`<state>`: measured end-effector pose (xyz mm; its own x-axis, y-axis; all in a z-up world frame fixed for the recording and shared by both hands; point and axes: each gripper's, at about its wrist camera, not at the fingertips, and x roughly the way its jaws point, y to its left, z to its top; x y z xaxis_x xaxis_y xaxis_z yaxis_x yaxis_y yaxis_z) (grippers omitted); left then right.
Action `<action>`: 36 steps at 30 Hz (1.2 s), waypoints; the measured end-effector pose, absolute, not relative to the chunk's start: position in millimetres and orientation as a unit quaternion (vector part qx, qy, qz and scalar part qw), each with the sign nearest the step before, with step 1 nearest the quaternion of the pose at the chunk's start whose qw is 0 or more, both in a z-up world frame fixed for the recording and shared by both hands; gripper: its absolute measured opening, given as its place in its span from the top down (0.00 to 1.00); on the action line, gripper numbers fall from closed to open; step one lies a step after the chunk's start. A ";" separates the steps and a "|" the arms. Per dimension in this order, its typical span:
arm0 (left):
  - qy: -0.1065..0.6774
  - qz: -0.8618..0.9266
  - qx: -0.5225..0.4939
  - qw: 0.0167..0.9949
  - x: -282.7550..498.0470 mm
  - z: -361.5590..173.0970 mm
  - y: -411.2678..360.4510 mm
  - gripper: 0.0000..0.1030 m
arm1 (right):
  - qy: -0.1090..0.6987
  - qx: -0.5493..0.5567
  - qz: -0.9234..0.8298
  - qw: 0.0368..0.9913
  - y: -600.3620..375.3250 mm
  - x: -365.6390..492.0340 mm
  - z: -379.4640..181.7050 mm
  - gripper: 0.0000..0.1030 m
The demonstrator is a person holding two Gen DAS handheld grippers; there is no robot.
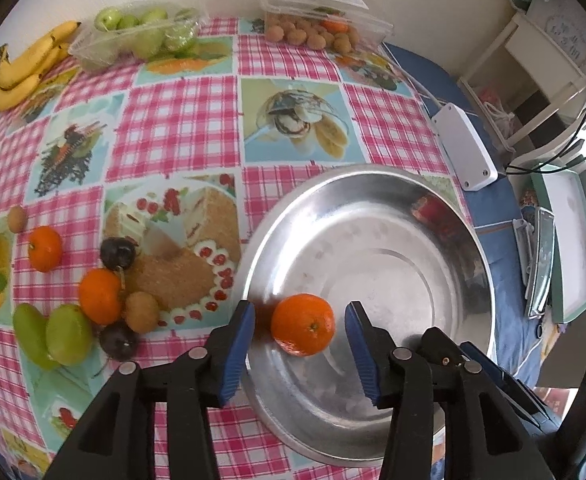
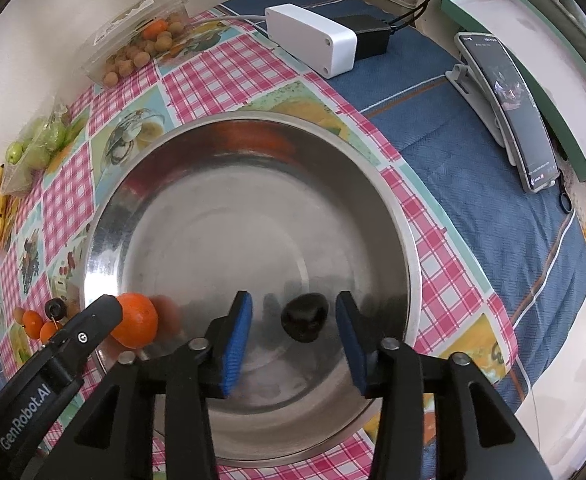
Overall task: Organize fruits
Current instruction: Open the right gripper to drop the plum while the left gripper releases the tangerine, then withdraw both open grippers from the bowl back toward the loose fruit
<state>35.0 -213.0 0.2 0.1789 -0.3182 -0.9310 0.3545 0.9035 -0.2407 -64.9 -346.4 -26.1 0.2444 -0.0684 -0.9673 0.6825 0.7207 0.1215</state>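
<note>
A steel bowl (image 1: 433, 216) stands on the checked tablecloth; it also shows in the right wrist view (image 2: 253, 148). My left gripper (image 1: 300, 326) is open around an orange (image 1: 303, 324) over the bowl's left rim, pads apart from it. The orange also shows in the right wrist view (image 2: 135, 320). My right gripper (image 2: 293, 318) is open around a dark plum (image 2: 305, 317) inside the bowl, with gaps on both sides. Loose fruit lies left of the bowl: two oranges (image 1: 100, 296), two plums (image 1: 118, 253), green fruits (image 1: 68, 334), brown longans (image 1: 141, 311).
Bananas (image 1: 25, 68), a clear tray of green fruit (image 1: 141, 36) and a clear box of longans (image 1: 321, 24) stand at the table's far edge. A white box (image 1: 465, 146), a phone on a stand (image 2: 509, 108) and a green-framed board (image 2: 553, 80) lie to the right.
</note>
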 end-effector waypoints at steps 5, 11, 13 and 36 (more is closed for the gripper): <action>0.589 -0.195 0.025 0.784 41.3 6.8 -198.1 0.40 | 0.557 0.272 -0.247 0.744 -343.4 -63.7 -24.8 0.40; 0.587 -0.159 0.031 0.793 52.0 3.8 -175.1 0.27 | 0.559 0.261 -0.232 0.752 -334.1 -58.6 -24.4 0.33; 0.589 -0.150 0.031 0.793 54.1 0.6 -168.6 0.21 | 0.562 0.254 -0.228 0.753 -330.7 -56.3 -25.4 0.22; 0.588 -0.110 0.042 0.801 58.4 -12.2 -145.6 0.00 | 0.548 0.242 -0.230 0.767 -331.3 -49.4 -17.7 0.00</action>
